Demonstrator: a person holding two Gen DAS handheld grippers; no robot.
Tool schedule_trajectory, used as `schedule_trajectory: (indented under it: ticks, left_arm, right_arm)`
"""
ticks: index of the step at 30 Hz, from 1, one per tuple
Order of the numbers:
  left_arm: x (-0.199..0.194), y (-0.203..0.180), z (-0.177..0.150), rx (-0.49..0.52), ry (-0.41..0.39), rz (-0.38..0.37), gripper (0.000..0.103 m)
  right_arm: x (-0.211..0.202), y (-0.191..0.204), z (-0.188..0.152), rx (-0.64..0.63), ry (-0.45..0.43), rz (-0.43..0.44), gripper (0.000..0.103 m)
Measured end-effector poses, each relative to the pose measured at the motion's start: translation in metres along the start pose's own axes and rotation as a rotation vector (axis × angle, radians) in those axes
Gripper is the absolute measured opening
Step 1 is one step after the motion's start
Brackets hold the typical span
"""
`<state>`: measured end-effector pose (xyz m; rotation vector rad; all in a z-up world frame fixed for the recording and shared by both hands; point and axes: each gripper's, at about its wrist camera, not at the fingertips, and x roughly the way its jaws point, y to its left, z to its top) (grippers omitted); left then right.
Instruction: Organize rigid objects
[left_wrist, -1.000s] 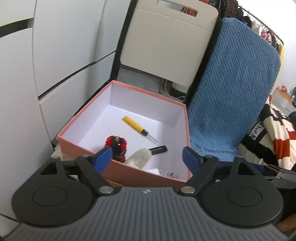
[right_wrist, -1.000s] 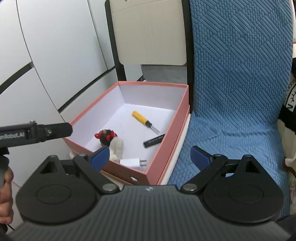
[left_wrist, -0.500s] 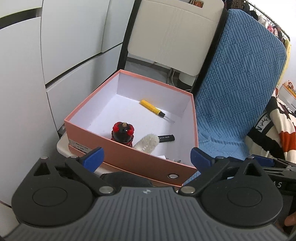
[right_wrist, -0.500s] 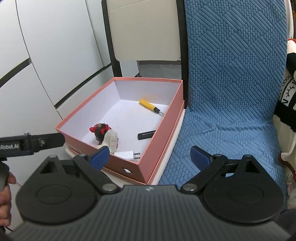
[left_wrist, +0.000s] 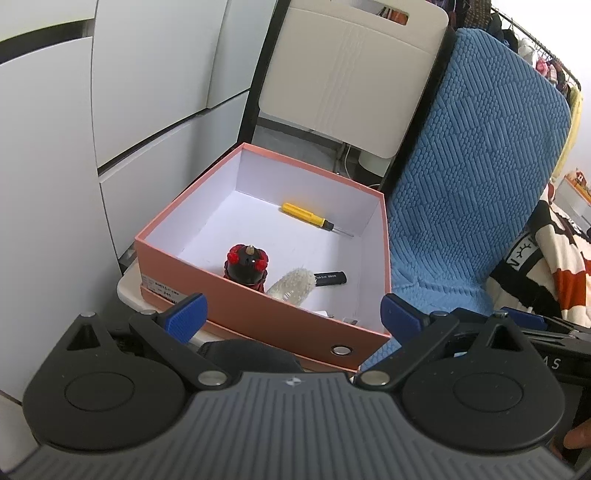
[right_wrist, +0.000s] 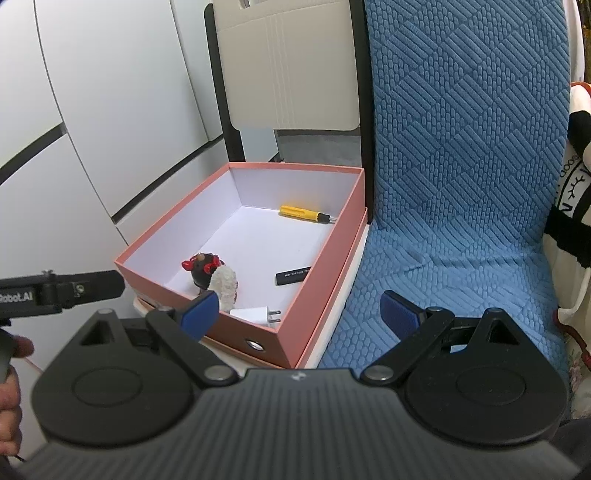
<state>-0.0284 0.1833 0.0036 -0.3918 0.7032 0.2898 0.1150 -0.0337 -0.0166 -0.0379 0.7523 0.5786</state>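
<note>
Currently both tools hang short of the pink box (left_wrist: 258, 317), nothing between their fingers. Left gripper (left_wrist: 291, 317): jaws spread wide, empty. Right gripper (right_wrist: 301, 314): jaws likewise spread wide, empty.

Box sits open-topped on its lid, on a white surface just left of the blue textured cushion (right_wrist: 461, 184). White interior.

Contents noted:
- yellow screwdriver (left_wrist: 304, 215) lying flat near the far right corner, tip toward the right wall.
- black stick (right_wrist: 293, 274), flat, toward the right wall, mid-box.
- red-and-black figure (left_wrist: 246, 266) upright against the near wall.
- white fuzzy item (right_wrist: 225, 282) touching the figure, on its right side.
- white plug adapter (right_wrist: 256, 316) in the near right corner, prongs pointing right; mostly hidden behind the wall from the left wrist view.

White cabinet panels (left_wrist: 147, 92) stand left of the box; a beige chair back (left_wrist: 351, 81) rises behind it. A patterned blanket (left_wrist: 535, 269) lies far right.
</note>
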Motion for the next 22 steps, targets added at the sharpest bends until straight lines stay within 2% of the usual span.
schedule_trajectory:
  ticks: [7,22]
  left_arm:
    - [-0.0051,-0.0004,-0.001,0.013,-0.022,0.0,0.101]
    - [-0.0026,0.0044,-0.0002,-0.001,-0.009,-0.006,0.103]
  right_arm:
    - [-0.0017,0.002,0.0003,-0.003,0.0,0.002,0.096]
    - [-0.0026,0.0059,0.0009,-0.008,-0.007,-0.003,0.096]
